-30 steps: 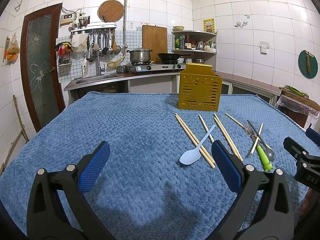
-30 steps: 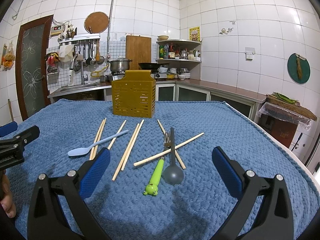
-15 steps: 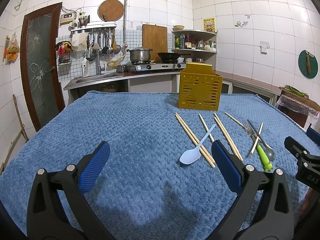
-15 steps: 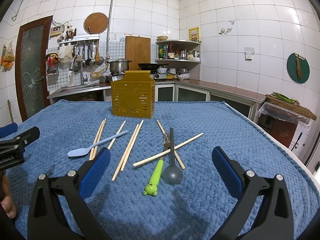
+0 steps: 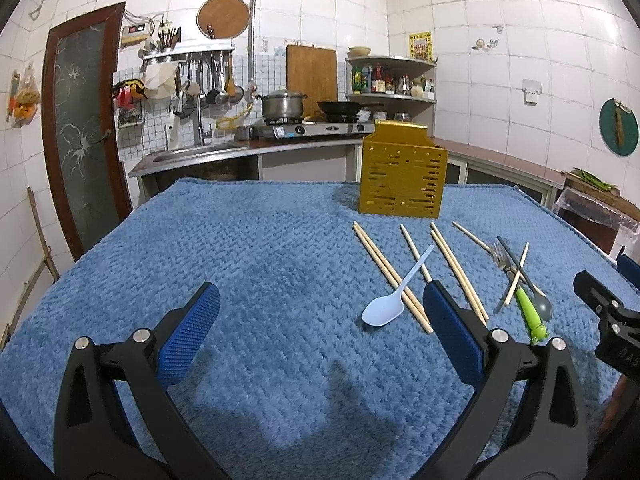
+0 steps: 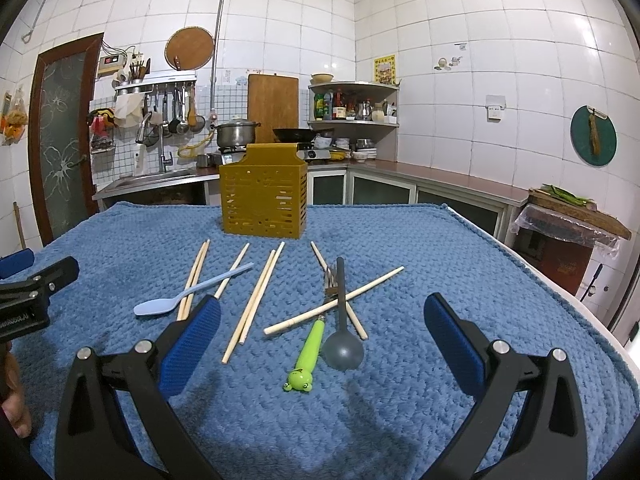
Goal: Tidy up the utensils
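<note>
I have both grippers hovering low over the near edge of the table, which is covered by a blue textured cloth (image 6: 420, 248). The left gripper (image 5: 320, 320) is spread wide with nothing between its blue pads, and the right gripper (image 6: 322, 330) is spread just as wide and also carries nothing.

The yellow slotted utensil holder (image 6: 264, 202) stands upright toward the far edge of the table, near its middle. Between it and my grippers the utensils lie loose on the cloth. A light blue spoon (image 6: 188, 296) rests across a pair of chopsticks (image 6: 196, 276) on the left of the spread. Another pair of chopsticks (image 6: 258, 294) lies side by side just right of it. Further right, a fork with a green frog handle (image 6: 310, 350) lies with its tines pointing to the holder, and a dark grey spoon (image 6: 342, 334) lies just beside it, bowl toward me. A single chopstick (image 6: 336, 300) crosses over both of them at a slant. All the utensils are outside the holder.
</note>
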`<action>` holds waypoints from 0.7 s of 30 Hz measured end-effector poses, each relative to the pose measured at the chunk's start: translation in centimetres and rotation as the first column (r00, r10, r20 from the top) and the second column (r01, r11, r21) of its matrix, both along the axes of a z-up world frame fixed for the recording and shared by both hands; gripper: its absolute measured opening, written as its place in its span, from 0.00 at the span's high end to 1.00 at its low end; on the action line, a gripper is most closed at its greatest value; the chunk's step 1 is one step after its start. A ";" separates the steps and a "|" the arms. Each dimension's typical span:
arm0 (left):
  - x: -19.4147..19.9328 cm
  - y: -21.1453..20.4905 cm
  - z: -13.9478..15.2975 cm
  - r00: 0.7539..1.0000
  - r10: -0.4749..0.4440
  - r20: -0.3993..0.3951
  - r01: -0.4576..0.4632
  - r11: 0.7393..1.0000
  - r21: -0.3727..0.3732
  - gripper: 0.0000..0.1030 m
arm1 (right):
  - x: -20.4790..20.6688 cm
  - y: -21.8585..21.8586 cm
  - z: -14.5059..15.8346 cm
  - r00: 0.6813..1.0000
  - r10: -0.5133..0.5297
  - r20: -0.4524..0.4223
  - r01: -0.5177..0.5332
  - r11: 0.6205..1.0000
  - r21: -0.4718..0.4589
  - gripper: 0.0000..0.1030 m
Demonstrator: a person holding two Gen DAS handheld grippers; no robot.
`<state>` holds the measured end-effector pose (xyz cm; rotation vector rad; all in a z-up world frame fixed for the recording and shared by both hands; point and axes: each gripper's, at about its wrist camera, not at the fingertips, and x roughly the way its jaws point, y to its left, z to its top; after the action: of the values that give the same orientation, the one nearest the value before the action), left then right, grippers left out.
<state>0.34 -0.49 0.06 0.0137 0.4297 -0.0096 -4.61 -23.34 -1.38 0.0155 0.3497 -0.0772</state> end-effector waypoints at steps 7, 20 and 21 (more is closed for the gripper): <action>1.7 0.8 2.5 0.998 0.023 -0.065 -0.028 0.997 -0.066 0.05 | 1.3 0.2 2.2 0.998 0.050 -0.029 -0.050 0.999 -0.012 0.04; 7.7 0.6 4.7 0.984 0.020 -0.177 -0.032 0.997 -0.066 0.05 | 7.7 -0.8 4.8 0.990 0.065 -0.127 -0.066 0.998 -0.004 0.04; 8.3 0.5 4.6 0.983 0.020 -0.183 -0.032 0.998 -0.062 0.05 | 8.5 -1.1 4.7 0.988 0.067 -0.143 -0.066 0.998 0.008 0.04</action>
<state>8.61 0.00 4.65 -0.0573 0.6130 0.0009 3.88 -24.42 3.27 0.0017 0.4934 -0.0117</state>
